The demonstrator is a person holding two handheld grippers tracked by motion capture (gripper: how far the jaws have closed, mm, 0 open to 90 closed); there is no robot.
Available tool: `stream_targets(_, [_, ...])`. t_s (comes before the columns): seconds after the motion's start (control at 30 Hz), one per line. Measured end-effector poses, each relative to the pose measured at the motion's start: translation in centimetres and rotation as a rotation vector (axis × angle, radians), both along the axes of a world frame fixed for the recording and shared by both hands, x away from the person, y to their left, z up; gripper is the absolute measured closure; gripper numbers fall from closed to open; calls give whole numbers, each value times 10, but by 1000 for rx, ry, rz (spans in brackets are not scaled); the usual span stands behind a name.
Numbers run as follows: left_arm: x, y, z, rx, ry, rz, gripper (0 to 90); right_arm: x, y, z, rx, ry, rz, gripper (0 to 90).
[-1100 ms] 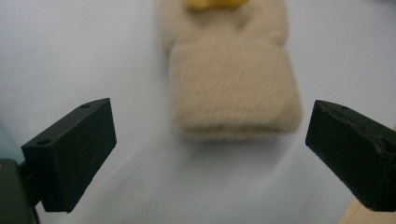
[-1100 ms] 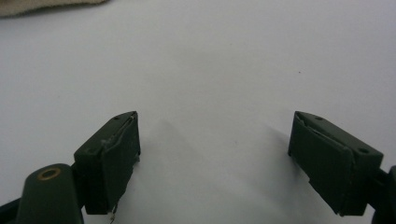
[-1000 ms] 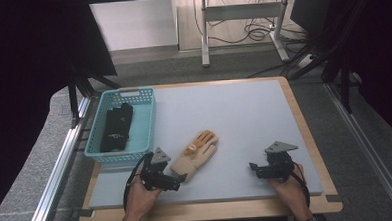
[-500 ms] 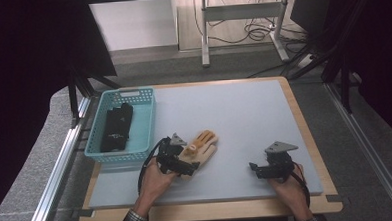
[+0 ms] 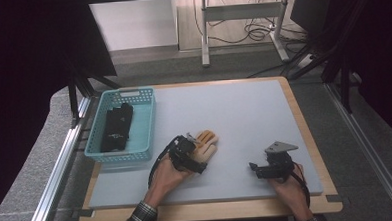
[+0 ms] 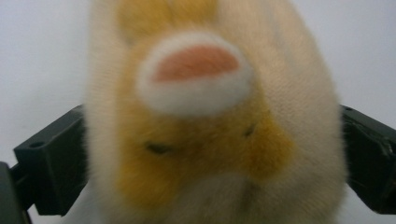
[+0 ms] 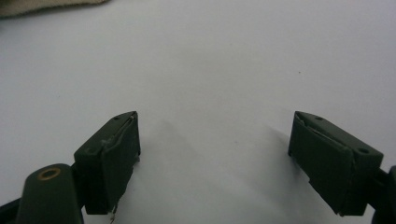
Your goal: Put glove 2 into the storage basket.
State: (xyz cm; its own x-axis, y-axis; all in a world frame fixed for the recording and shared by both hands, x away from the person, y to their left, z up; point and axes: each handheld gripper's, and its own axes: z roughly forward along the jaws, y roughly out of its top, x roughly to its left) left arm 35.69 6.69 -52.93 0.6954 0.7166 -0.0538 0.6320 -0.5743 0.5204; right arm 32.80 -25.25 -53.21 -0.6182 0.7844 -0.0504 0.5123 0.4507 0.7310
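Lying between the left gripper (image 6: 210,154) fingers (image 6: 51,163): plush toy (image 6: 210,116)

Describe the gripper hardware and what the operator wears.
Both grippers, left gripper and right gripper, are black with two blocky rectangular jaws. The right carries a grey three-cornered plate. Black cables trail from each. A plaid sleeve cuff shows on the left arm.

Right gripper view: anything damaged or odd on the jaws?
Yes. The pad on one finger of the right gripper looks frayed, with a loose strand hanging at its lower edge. Otherwise nothing stands out: jaws wide apart over bare table, gripping nothing.
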Motion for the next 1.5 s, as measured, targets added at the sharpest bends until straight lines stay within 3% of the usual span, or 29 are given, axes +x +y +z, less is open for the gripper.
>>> stream_targets(0.17, [-1,1,3,14,-6,12,67,0,0,0,0,0,0,161])
stream_targets(0.43, [-2,6,11,18,3,7,429,0,0,0,-1,0,0,161])
stream_targets(0.6, [-2,6,13,17,8,4,538,0,0,0,-1,0,-1,161])
stream_targets(1.0, [-1,15,23,-33,-15,19,559,0,0,0,-1,0,0,161])
stream_targets(1.4, [6,31,45,-74,-30,73,552,0,0,0,-1,0,0,161])
stream_targets(1.5, [8,35,53,-69,-36,82,549,0,0,0,-1,0,0,161])
